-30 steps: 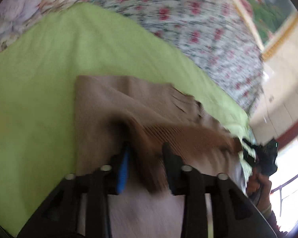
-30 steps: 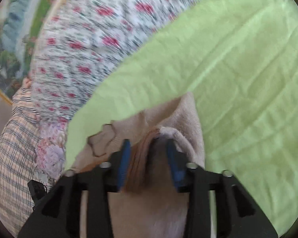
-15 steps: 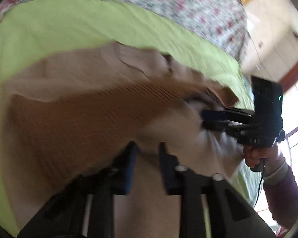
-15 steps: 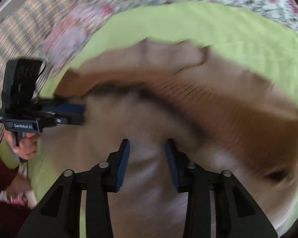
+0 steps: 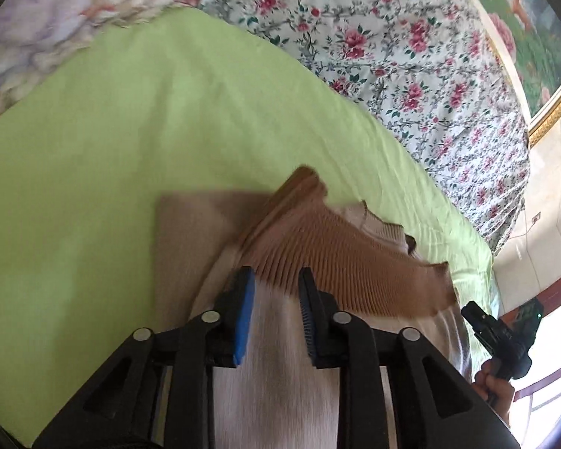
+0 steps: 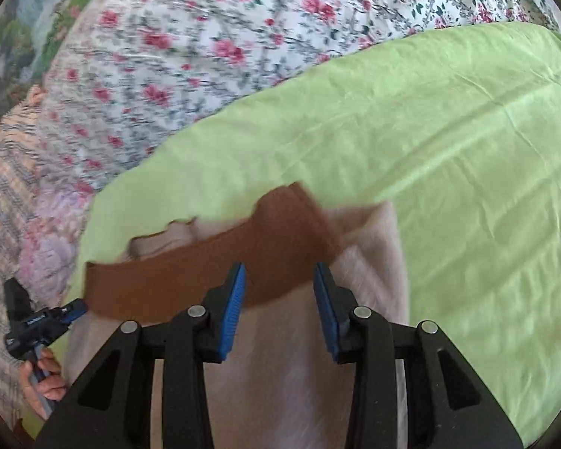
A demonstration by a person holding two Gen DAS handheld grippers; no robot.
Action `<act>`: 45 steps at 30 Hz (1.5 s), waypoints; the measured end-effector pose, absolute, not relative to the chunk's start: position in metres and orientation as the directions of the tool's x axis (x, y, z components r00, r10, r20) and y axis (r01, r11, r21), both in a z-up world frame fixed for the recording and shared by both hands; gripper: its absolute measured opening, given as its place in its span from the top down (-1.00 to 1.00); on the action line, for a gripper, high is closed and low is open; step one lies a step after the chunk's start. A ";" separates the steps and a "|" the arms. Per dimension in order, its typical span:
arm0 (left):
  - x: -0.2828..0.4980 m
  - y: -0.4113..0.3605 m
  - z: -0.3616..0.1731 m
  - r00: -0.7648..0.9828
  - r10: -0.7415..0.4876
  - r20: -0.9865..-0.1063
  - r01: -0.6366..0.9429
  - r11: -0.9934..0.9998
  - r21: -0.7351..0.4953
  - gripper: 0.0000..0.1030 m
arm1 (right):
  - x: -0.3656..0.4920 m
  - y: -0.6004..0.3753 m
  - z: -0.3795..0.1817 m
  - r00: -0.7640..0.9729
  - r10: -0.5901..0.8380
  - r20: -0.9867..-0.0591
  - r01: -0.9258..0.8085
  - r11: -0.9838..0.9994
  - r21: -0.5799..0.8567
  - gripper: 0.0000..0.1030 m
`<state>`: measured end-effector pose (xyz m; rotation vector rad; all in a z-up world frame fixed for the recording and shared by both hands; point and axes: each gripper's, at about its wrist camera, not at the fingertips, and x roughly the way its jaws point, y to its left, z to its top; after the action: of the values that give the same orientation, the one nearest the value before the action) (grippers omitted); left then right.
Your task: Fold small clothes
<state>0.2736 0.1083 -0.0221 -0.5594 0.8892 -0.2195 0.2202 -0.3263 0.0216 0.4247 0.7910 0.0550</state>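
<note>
A small beige knit garment (image 5: 280,366) with a brown ribbed band (image 5: 340,262) lies folded on the green sheet (image 5: 131,149). It also shows in the right wrist view (image 6: 280,374), with the brown band (image 6: 213,273) across it. My left gripper (image 5: 276,288) is open just above the cloth below the band. My right gripper (image 6: 278,284) is open over the band's edge. Each gripper shows in the other's view, the right gripper (image 5: 505,340) at the far right and the left gripper (image 6: 45,321) at the far left.
A floral quilt (image 5: 392,48) lies behind the green sheet (image 6: 430,149). A striped cloth (image 6: 7,187) lies at the left. A framed picture (image 5: 542,37) and a pale wall are at the back right.
Both grippers let go of the garment and opened. The brown band, lifted and stretched between them half a second ago, now lies folded over the beige body.
</note>
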 end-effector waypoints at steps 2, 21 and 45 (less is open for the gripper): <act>0.247 0.108 -0.015 0.625 -0.402 -0.669 -0.052 0.834 -0.549 0.37 | 0.200 -0.313 0.025 0.703 0.234 -0.671 0.071 0.917 0.393 0.23; 0.069 0.093 -0.018 0.601 -0.490 -0.631 -0.026 0.777 -0.629 0.08 | 0.086 -0.246 -0.001 0.645 0.379 -0.663 -0.002 0.869 0.495 0.18; 0.103 0.105 -0.051 0.663 -0.404 -0.631 -0.246 0.677 -0.693 -0.19 | 0.075 -0.241 0.008 0.665 0.393 -0.635 -0.007 0.854 0.520 0.11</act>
<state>0.1025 0.1053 -0.0508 -0.8492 0.8686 -0.1025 0.0747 -0.2407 0.0081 0.5112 0.8199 0.2371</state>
